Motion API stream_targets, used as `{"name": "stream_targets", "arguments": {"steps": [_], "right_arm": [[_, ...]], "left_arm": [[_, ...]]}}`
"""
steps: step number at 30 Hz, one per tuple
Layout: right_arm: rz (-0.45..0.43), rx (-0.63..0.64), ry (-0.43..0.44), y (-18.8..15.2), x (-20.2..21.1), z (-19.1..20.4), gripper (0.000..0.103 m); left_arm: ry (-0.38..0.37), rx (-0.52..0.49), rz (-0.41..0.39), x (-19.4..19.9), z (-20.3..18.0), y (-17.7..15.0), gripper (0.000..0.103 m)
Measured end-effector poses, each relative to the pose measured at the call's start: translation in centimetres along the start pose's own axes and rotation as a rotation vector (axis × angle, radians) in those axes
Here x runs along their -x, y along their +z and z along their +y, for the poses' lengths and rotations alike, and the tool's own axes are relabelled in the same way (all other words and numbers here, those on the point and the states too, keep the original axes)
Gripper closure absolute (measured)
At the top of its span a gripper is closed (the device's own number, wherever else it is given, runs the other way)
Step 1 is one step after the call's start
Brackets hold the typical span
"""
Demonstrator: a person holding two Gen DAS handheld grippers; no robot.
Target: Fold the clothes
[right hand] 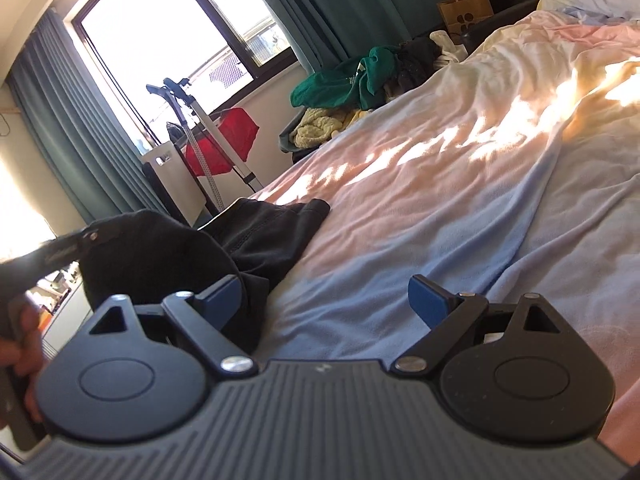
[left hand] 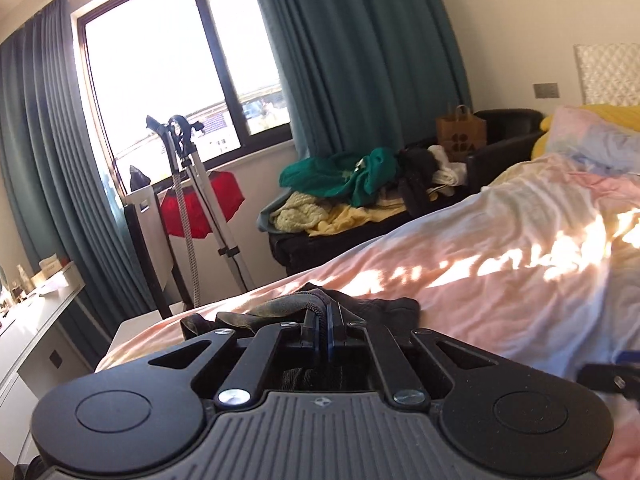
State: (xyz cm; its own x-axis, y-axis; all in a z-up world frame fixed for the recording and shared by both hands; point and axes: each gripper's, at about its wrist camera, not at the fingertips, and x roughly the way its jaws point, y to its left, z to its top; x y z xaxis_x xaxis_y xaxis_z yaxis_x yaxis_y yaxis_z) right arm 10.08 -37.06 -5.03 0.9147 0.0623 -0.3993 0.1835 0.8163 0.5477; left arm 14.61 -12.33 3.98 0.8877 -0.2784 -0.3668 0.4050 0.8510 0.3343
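A black garment (right hand: 256, 240) lies bunched at the near left edge of the bed, on the pastel duvet (right hand: 440, 184). In the left wrist view my left gripper (left hand: 326, 320) is shut on a thick fold of that black garment (left hand: 376, 306), with cloth bulging between and behind the jaws. From the right wrist view the left gripper (right hand: 68, 248) shows at the far left, lifting part of the garment, held by a hand (right hand: 24, 344). My right gripper (right hand: 326, 300) stands open low over the blue part of the duvet, its left fingertip (right hand: 224, 292) just beside the black cloth, nothing between the fingers.
A heap of green, yellow and dark clothes (left hand: 360, 184) lies on a black bench beyond the bed. A brown paper bag (left hand: 460, 132), a metal stand (left hand: 200, 208) with a red cloth, a white desk (left hand: 36, 320) and teal curtains surround the window. Pillows (left hand: 592, 136) sit at the headboard.
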Motion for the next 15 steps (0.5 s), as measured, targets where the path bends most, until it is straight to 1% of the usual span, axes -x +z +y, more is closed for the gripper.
{"name": "stream_targets", "arguments": {"steps": [2,4,7,9,12,13,15], "right_arm": [[-0.014,0.001,0.000,0.2,0.8,0.2,0.011],[-0.023,0.001,0.006,0.3,1.6,0.5,0.011],[-0.025,0.003,0.047,0.1,3.2,1.1,0.011],[-0.014,0.010,0.080,-0.1,3.8,1.7,0.011],[0.022,-0.012,0.114,-0.4,3.1,2.2,0.017],[0.034,-0.019,0.126,-0.5,2.9,2.4,0.021],[0.058,-0.033,0.149,-0.6,2.4,2.8,0.025]], "left_arm": [[-0.032,-0.009,-0.012,4.0,-0.6,-1.5,0.100],[-0.066,-0.010,-0.008,7.4,-1.2,-3.4,0.100],[-0.110,0.033,0.046,11.5,-2.1,-7.4,0.100],[-0.111,0.083,0.085,12.9,-2.4,-10.1,0.100],[-0.087,0.188,0.127,13.8,-2.4,-13.5,0.100],[-0.083,0.231,0.142,13.8,-2.2,-14.1,0.100],[-0.084,0.285,0.167,13.5,-1.8,-14.6,0.099]]}}
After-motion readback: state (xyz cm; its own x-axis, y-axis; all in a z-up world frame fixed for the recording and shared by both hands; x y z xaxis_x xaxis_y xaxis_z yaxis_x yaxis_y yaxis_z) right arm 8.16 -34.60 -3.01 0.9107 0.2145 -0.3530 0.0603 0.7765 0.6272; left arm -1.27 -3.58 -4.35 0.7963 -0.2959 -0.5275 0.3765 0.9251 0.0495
